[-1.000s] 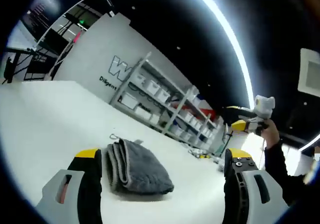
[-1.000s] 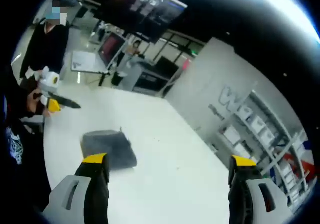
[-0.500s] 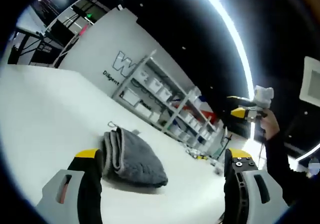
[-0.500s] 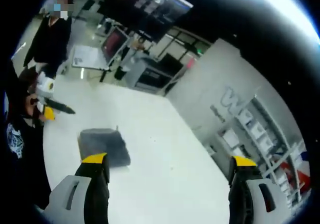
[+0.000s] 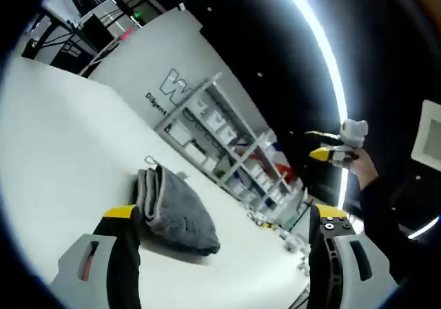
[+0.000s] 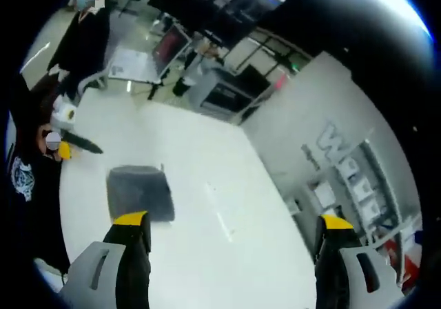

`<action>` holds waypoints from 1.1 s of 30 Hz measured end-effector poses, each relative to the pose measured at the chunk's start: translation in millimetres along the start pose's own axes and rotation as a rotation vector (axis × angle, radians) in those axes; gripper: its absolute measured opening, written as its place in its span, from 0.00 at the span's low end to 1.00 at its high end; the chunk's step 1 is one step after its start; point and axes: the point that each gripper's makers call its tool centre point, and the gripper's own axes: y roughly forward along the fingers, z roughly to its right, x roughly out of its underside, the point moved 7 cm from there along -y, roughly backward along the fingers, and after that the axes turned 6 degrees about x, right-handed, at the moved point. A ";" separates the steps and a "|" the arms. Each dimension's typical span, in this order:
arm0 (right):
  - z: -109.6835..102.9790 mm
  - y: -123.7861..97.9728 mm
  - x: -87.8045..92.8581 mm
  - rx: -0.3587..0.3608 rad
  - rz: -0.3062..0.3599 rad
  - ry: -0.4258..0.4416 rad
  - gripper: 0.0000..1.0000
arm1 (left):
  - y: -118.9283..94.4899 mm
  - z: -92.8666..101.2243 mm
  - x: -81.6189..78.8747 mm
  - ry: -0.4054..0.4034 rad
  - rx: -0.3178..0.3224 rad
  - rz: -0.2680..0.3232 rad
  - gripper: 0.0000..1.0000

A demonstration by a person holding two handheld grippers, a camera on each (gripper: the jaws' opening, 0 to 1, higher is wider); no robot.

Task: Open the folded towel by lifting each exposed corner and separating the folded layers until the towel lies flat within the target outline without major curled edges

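Note:
A folded grey towel point(image 5: 173, 208) lies on the white table point(image 5: 62, 136), just beyond the left jaw of my left gripper point(image 5: 224, 219), which is open with nothing between its jaws. In the right gripper view the same towel point(image 6: 140, 190) sits above the left jaw of my right gripper point(image 6: 233, 226), also open and holding nothing. The right gripper point(image 5: 331, 153) shows at the far right of the left gripper view, held up in a hand. The left gripper point(image 6: 72, 143) shows at the left of the right gripper view, held by a hand near the table edge.
Shelving with white bins point(image 5: 220, 143) stands beyond the table against a grey wall. A person in dark clothes point(image 6: 83, 40) stands past the table's far end, near desks and screens point(image 6: 172, 54). A short pale mark point(image 6: 220, 219) lies on the table right of the towel.
Both cameras have tilted and shifted, so the towel sits a little lower and further left in the left gripper view. The towel itself has not moved. Both grippers stay open.

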 end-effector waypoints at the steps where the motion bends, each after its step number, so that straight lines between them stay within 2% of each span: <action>1: 0.0 0.4 -1.7 -0.002 -0.001 -0.007 1.00 | 0.3 0.2 0.5 -0.006 0.002 0.000 1.00; 6: 2.3 3.7 -13.8 -0.022 -0.019 -0.043 1.00 | 2.2 1.4 6.3 -0.026 0.011 -0.016 1.00; 9: -0.6 5.0 -18.8 -0.083 -0.059 -0.066 1.00 | 4.5 -0.3 15.5 -0.046 0.013 -0.032 1.00; 15: 1.3 11.5 -39.1 -0.099 -0.062 -0.111 1.00 | 6.3 -0.4 33.6 -0.096 0.014 -0.069 1.00; 19: -4.2 16.3 -50.8 -0.137 -0.075 -0.143 1.00 | 9.0 -4.6 43.7 -0.127 0.008 -0.107 1.00; 22: -8.3 21.5 -59.3 -0.149 -0.096 -0.174 1.00 | 10.1 -7.5 49.9 -0.168 0.001 -0.113 1.00; 27: -20.3 27.9 -73.7 -0.175 -0.095 -0.209 1.00 | 12.1 -7.6 53.0 -0.184 -0.008 -0.103 1.00; 30: -28.2 34.2 -76.2 -0.189 -0.094 -0.226 1.00 | 14.8 -11.3 47.3 -0.167 -0.019 -0.054 1.00; 33: -36.0 40.4 -74.4 -0.191 -0.102 -0.243 1.00 | 19.8 -12.7 44.6 -0.164 -0.021 -0.032 1.00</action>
